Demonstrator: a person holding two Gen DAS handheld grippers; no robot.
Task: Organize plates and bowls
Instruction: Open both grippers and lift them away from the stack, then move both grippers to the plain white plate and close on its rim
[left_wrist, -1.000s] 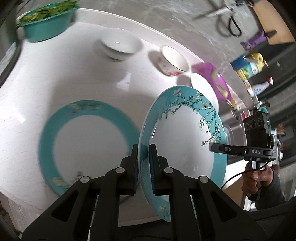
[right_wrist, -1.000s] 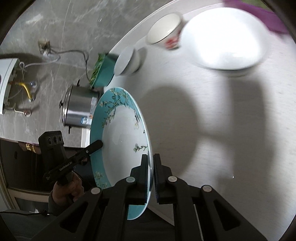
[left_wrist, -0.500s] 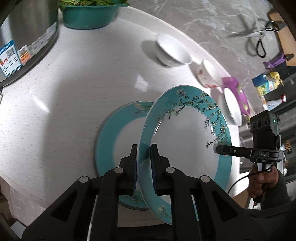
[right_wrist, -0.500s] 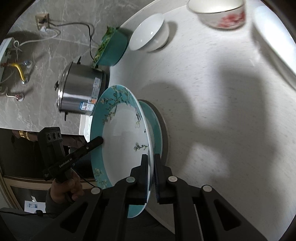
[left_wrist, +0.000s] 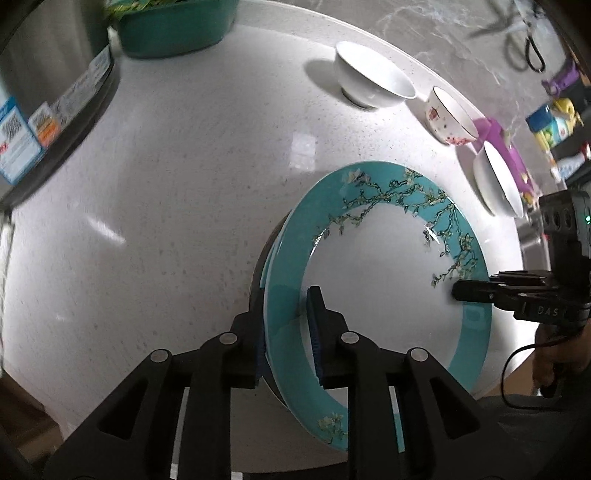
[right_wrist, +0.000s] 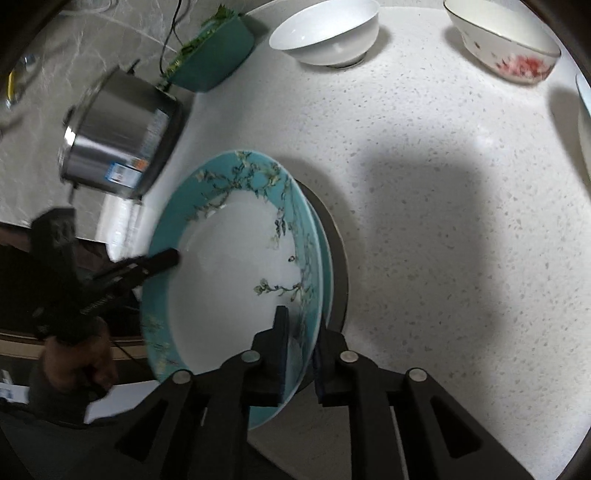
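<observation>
The flowered plate (left_wrist: 388, 266) lies on a second plate (right_wrist: 327, 258), mostly hidden beneath it, on the counter (left_wrist: 184, 184); left gripper (left_wrist: 288, 332) and right gripper (right_wrist: 299, 350) straddle opposite rims, jaws just opening, pads slack

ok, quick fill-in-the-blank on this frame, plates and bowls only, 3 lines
The floral plate lies on top of another ____ plate.
The number of grippers straddling the floral plate's rim is ____.
The plain white bowl stands ____, beside the red-flowered bowl.

Missing: teal; two; upright
</observation>
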